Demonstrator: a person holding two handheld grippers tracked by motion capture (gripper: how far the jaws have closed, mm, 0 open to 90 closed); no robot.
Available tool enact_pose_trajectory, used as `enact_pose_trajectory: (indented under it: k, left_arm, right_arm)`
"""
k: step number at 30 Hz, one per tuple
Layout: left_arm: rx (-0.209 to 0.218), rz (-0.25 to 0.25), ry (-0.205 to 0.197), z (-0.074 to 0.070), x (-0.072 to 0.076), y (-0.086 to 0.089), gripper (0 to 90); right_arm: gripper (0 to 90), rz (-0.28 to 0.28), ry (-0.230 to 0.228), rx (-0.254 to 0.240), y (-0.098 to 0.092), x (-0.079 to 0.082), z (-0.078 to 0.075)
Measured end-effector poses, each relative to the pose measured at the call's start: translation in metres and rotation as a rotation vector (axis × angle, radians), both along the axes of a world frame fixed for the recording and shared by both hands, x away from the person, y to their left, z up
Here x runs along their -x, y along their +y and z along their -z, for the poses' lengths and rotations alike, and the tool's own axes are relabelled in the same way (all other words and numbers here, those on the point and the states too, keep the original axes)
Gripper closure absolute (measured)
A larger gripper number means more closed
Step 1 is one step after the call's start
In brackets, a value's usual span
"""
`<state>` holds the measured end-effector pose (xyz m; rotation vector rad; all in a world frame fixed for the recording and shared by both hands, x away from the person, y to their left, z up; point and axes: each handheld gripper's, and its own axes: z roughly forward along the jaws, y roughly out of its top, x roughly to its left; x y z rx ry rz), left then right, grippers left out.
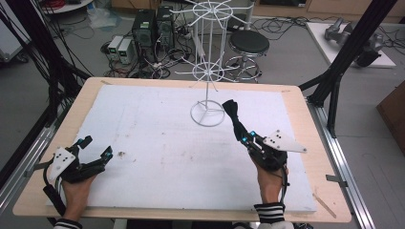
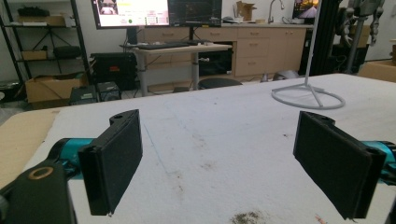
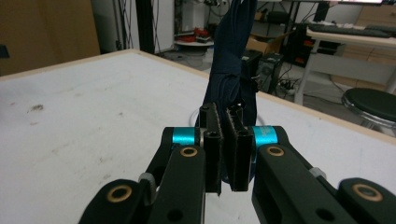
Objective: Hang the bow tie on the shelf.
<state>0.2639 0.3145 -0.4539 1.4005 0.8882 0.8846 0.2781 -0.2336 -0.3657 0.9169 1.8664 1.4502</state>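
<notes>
At far left of the high view, left gripper [image 1: 97, 147] resting low on the white foam board [image 1: 157, 157], held by one hand [image 1: 76, 191] coming in from the bottom edge. Jaws spread wide, nothing between them, nothing touched by the pads. Same seen in the left gripper view: left gripper [image 2: 219, 154] with two black pads standing far apart, bare stained board [image 2: 224, 140] between, a dark smudge [image 2: 246, 217] just in front.

Toward the middle, at the board's far side, one white wire rack [image 1: 208, 62], upright on a round ring base, two tiers of spokes. Base also seen in the left gripper view [image 2: 308, 97].

Right of the rack base, near it, one dark cloth [image 1: 235, 117], lifted off the board and standing up from the right gripper [image 1: 246, 138]. Jaws closed tight on the cloth's lower end. In the right gripper view, right gripper [image 3: 224, 149] with pads nearly together, the navy cloth [image 3: 231, 70] pinched between them and rising straight up. Second hand [image 1: 270, 179], with striped cuff, behind that gripper.

Count: two grippers, two hands, one cloth, one rack, one board on one wooden table [image 1: 315, 157]. Beyond the table, one black round stool [image 1: 248, 44].
</notes>
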Motion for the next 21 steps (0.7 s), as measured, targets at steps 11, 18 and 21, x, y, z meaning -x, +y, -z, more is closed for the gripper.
enact_pose_trajectory:
  k: [11, 18, 21]
  left_arm:
    - [-0.001, 0.002, 0.003, 0.0, 0.0, 0.0, 16.0]
    - [0.002, 0.002, 0.003, 0.0, -0.001, 0.0, 16.0]
    - [0.002, 0.002, 0.003, 0.0, -0.001, 0.0, 16.0]
  right_arm:
    - [86.9, 0.02, -0.063, -0.022, 0.009, -0.008, -0.026]
    - [86.9, 0.034, -0.094, -0.023, 0.016, -0.013, -0.04]
    - [86.9, 0.037, -0.107, -0.02, 0.019, -0.015, -0.045]
